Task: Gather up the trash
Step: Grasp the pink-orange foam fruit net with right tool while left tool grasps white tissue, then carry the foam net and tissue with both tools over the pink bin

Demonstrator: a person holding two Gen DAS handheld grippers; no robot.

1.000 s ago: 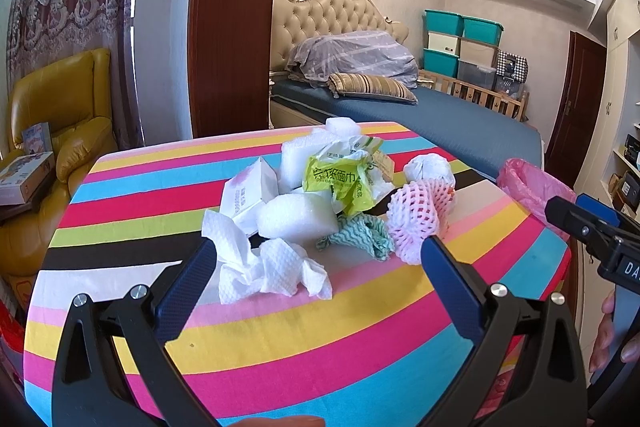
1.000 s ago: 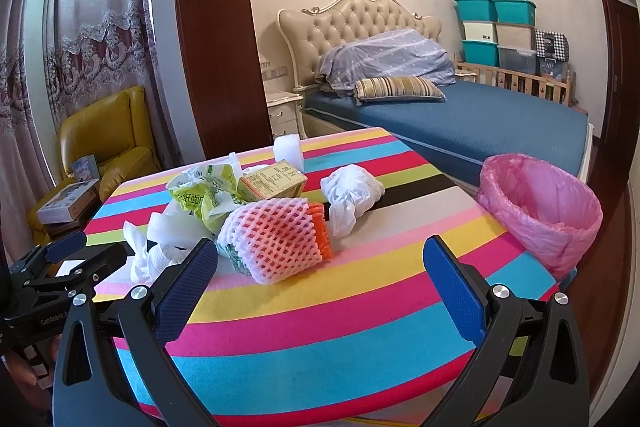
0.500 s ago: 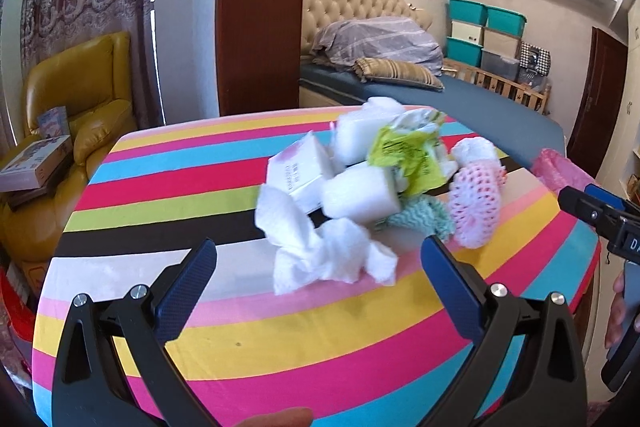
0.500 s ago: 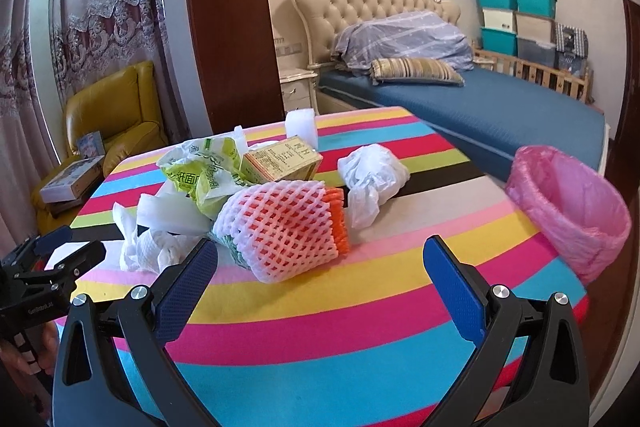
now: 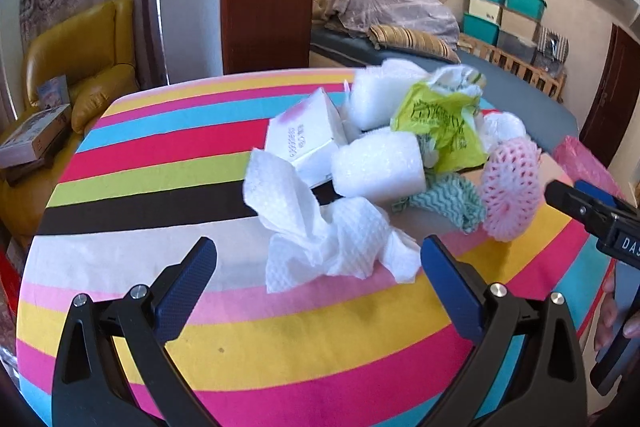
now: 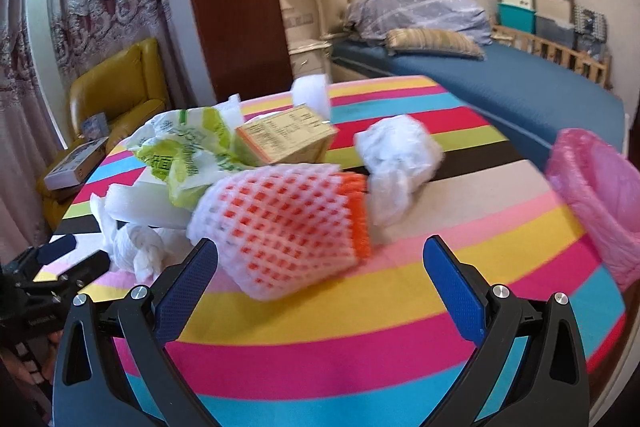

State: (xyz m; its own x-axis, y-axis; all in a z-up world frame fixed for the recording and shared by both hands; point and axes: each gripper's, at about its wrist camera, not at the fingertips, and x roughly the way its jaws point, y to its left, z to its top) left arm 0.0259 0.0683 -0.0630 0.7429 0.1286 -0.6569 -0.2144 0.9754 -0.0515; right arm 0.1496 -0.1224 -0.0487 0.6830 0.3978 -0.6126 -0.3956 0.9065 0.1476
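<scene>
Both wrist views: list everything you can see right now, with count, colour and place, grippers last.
Table: 1, rainbow-striped cloth, under the pile.
Paper towel: 1, white, crumpled, nearest the left gripper.
Foam blocks: 2 clear in the left view, white, mid-pile.
White box: 1, left of the foam.
Green bag: 1, yellow-green, top of pile.
Printed carton: 1, tan, behind the net.
Fruit net: 1, white over orange, nearest the right gripper.
Teal cloth: 1, beside the net.
White bag: 1, crumpled, right of pile.
Bin: 1, pink liner, off the table's right edge.
Left gripper: open, empty.
Right gripper: open, empty.
</scene>
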